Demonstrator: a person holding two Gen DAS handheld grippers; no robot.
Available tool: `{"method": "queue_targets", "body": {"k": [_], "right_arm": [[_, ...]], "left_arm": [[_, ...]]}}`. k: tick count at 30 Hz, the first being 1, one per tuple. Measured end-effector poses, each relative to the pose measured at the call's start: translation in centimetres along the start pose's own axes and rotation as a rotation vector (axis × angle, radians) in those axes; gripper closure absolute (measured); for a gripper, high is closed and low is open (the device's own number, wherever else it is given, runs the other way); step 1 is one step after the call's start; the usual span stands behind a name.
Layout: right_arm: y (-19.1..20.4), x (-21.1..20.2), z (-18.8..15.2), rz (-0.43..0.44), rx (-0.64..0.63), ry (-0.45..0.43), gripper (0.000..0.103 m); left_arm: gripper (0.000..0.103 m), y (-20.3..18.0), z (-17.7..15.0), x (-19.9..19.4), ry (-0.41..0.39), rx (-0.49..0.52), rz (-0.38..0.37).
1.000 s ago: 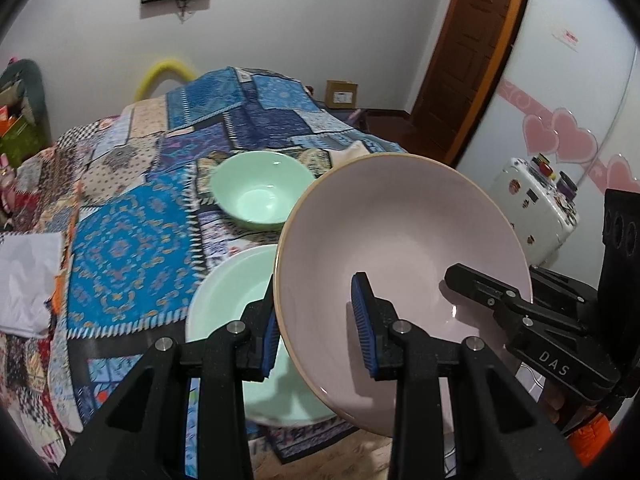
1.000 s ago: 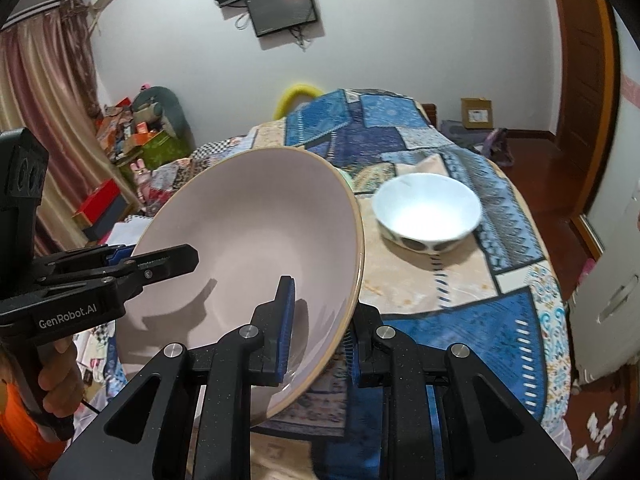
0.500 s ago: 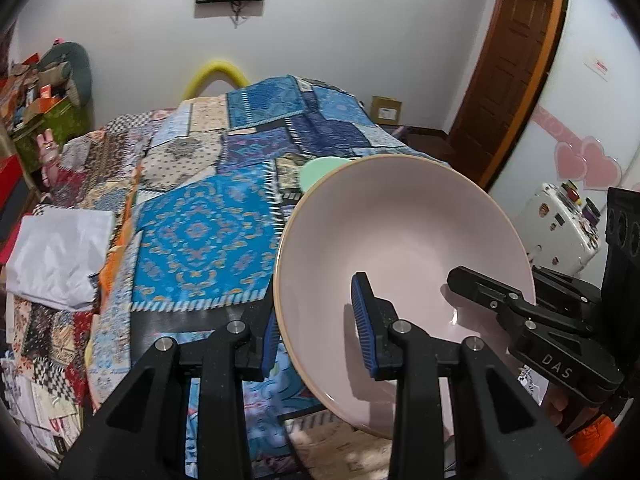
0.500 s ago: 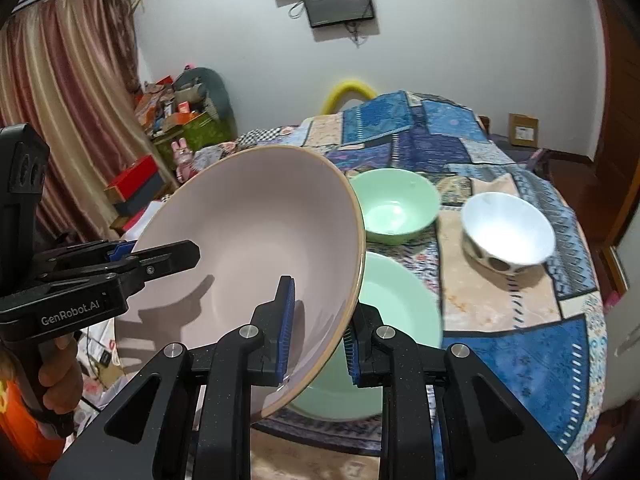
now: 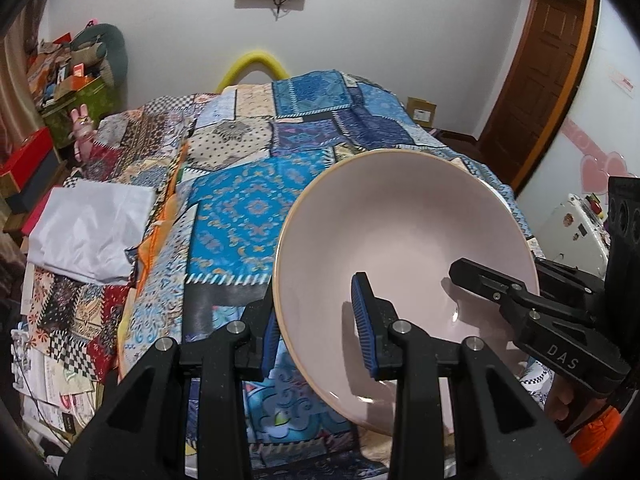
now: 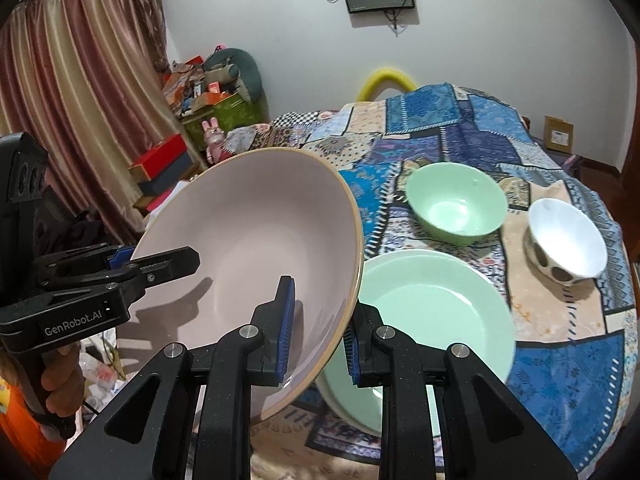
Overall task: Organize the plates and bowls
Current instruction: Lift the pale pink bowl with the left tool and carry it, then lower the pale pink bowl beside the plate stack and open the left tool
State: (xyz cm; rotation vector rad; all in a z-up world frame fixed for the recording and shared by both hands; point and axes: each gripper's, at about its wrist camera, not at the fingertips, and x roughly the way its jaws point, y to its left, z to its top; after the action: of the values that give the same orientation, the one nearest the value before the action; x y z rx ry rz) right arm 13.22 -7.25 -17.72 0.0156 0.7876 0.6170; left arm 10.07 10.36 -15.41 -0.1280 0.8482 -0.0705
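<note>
A large pink bowl (image 5: 404,240) (image 6: 256,232) hangs above the patchwork-covered table, held from both sides. My left gripper (image 5: 318,326) is shut on its left rim, and my right gripper (image 6: 318,338) is shut on its right rim. Each gripper also shows in the other's view, the right gripper (image 5: 464,274) at the far rim and the left gripper (image 6: 188,256) at the left rim. On the cloth to the right lie a mint green plate (image 6: 436,312), a mint green bowl (image 6: 456,204) and a white spotted bowl (image 6: 568,240).
The patchwork cloth (image 5: 248,208) covers the table, with a white folded sheet (image 5: 88,232) at its left edge. Boxes and clutter (image 6: 208,92) stand by the curtain at the left. A wooden door (image 5: 540,80) and a white appliance (image 5: 576,236) are at the right.
Both grippers have carried the pink bowl leftward across the table. The green plate and green bowl have left the left wrist view; they have come into the right wrist view.
</note>
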Motion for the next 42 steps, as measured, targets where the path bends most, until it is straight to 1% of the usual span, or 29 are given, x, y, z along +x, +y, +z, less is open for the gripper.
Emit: {"method": "queue_targets", "body": {"k": [12, 18, 42], "right_arm": [[1.7, 3.3, -0.3, 0.032, -0.017, 0.069, 0.083], [2.2, 5.0, -0.8, 0.042, -0.023, 0.111, 0.083], [3.1, 11.0, -2.4, 0.055, -0.052, 0.273, 0.083]], "left_arm": [[0.070, 3.6, -1.5, 2.2, 0.063, -0.063, 0.023], [0.070, 5.2, -2.2, 3.3, 0.088, -0.089, 0.022], [0.070, 9.0, -4.4, 8.0, 0.196, -0.161, 0.036]]}}
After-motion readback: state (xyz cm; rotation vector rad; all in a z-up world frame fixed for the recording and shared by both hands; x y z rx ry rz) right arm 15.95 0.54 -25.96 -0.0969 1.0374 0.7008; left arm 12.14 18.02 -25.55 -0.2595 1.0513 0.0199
